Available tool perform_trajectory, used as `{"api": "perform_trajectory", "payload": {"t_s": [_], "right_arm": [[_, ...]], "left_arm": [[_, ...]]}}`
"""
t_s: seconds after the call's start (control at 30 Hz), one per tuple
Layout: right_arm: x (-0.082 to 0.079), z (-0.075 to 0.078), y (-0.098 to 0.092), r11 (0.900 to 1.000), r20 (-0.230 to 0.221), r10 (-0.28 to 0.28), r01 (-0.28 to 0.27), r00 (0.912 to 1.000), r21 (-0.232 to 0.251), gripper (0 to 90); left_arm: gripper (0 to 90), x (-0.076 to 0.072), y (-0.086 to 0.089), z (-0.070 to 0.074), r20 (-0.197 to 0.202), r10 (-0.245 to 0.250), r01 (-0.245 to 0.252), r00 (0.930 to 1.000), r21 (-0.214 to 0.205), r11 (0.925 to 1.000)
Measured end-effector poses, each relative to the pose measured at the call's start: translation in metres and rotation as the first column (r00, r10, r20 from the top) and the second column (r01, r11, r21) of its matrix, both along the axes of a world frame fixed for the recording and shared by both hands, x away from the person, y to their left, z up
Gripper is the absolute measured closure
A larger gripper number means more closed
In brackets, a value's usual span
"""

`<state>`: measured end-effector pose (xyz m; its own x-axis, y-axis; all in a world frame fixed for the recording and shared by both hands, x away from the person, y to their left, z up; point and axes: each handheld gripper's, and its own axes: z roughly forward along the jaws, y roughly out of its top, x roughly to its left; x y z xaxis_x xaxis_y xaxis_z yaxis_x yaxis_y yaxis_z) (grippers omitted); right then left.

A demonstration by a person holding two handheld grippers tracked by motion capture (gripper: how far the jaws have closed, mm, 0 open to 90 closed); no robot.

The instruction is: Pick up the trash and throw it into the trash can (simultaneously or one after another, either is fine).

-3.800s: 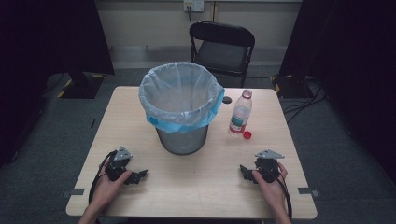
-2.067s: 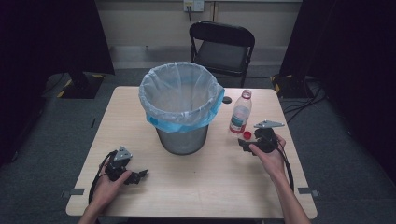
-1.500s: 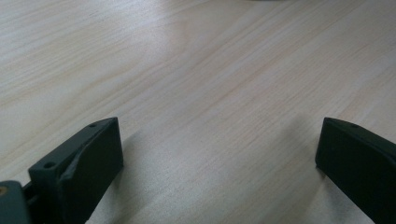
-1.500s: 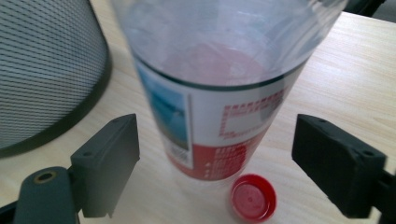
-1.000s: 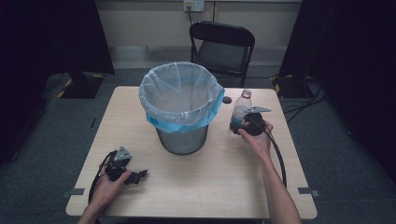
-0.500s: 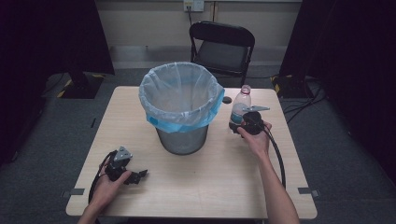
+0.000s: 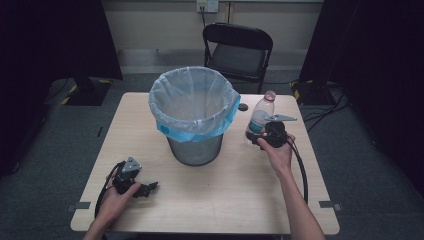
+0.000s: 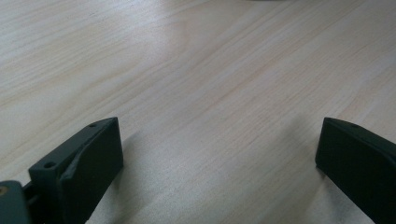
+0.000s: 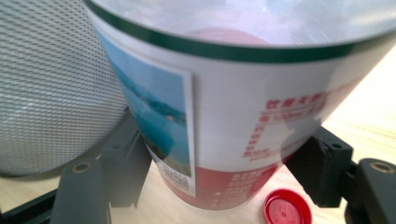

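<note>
A pale wooden tabletop stands on grey carpet. Beyond its far edge sits a black folding chair against a cream wall with a socket. Dark curtains flank both sides.

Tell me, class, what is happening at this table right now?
A person works with a claw in each hand. The right claw has just been closing and now grips a plastic water bottle with no cap on it, beside the mesh waste bin lined with a blue-edged bag. The bottle's red cap lies on the wooden table below it. The left claw rests open on the table near the front edge, holding nothing.
</note>
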<state>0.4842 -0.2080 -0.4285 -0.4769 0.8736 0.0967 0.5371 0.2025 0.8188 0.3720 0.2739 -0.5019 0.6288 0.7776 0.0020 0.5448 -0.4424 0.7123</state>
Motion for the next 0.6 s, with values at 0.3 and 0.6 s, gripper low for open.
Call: {"api": "perform_trajectory", "payload": {"t_s": [0.3, 0.6], "right_arm": [[-0.014, 0.024, -0.005, 0.9998, 0.053, -0.007, 0.006, 0.9986, 0.02, 28.5], [-0.031, 0.049, -0.007, 0.9969, 0.099, -0.005, -0.003, 0.995, 0.078, 28.5]], "left_arm": [[0.2, 0.0, 0.0, 0.0, 0.0, 0.001, -0.001, 1.0, -0.001, 1.0], [0.2, 0.0, 0.0, 0.0, 0.0, -0.001, 0.001, 1.0, 0.001, 1.0]]}}
